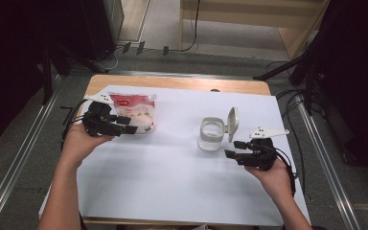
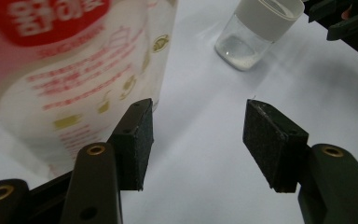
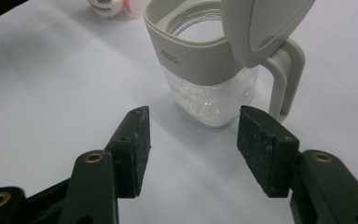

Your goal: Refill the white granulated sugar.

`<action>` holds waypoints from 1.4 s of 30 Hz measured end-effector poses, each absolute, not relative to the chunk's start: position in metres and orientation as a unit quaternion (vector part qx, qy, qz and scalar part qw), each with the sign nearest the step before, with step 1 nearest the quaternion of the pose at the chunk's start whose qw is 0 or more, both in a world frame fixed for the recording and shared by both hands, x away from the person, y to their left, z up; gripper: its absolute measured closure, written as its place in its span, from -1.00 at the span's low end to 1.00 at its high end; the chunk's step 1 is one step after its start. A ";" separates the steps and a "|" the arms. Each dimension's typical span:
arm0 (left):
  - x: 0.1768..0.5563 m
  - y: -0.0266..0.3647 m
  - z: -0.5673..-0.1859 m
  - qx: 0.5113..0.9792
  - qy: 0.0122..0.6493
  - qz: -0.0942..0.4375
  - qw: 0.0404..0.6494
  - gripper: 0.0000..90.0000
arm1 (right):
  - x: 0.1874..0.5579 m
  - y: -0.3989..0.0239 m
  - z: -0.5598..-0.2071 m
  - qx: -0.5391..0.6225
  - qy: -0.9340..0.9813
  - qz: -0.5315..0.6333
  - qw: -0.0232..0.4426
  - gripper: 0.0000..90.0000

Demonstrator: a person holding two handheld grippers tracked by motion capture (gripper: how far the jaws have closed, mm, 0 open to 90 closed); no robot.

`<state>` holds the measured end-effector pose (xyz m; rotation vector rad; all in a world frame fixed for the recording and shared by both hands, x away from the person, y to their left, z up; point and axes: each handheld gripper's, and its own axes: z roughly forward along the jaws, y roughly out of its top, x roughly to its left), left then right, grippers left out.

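Approach step: left gripper (image 1: 130, 128) open beside pouch (image 1: 136, 111); right gripper (image 1: 235, 149) open facing jar (image 1: 211, 133).
Next, I judge: close on pouch, then jar.

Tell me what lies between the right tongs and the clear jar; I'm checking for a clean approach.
Nothing: in the right gripper view, just bare white sheet separates the open right tongs from the jar.

A white sheet (image 1: 172, 172) covers most of the wooden table (image 1: 182, 84) at the frame's centre. Black cables (image 1: 120, 50) trail across the grey floor (image 1: 206, 57) along the top.
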<state>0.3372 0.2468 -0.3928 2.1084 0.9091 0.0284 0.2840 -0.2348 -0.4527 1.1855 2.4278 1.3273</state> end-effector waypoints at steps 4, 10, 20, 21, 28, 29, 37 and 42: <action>0.338 0.261 -0.392 0.831 0.374 0.016 0.411 -0.02 | 0.285 -0.235 -0.453 0.393 0.806 0.438 0.069 0.00; 0.339 0.282 -0.386 0.818 0.391 0.025 0.422 -0.02 | 0.284 -0.233 -0.454 0.390 0.807 0.439 0.064 0.00; 0.350 0.301 -0.380 0.805 0.414 0.050 0.422 -0.07 | 0.279 -0.231 -0.456 0.390 0.807 0.439 0.061 0.00; 0.354 0.302 -0.381 0.805 0.414 0.051 0.422 -0.08 | 0.279 -0.232 -0.456 0.391 0.807 0.438 0.062 0.00; 0.373 0.294 -0.383 0.809 0.403 0.044 0.426 -0.13 | 0.274 -0.236 -0.458 0.403 0.804 0.433 0.063 0.00; 0.376 0.292 -0.383 0.809 0.401 0.041 0.427 -0.13 | 0.274 -0.237 -0.458 0.404 0.803 0.433 0.063 0.00; 0.390 0.276 -0.389 0.820 0.378 0.023 0.429 -0.14 | 0.268 -0.239 -0.460 0.410 0.803 0.428 0.065 0.00; 0.392 0.265 -0.389 0.829 0.359 0.025 0.428 0.02 | 0.267 -0.240 -0.461 0.411 0.803 0.426 0.066 0.00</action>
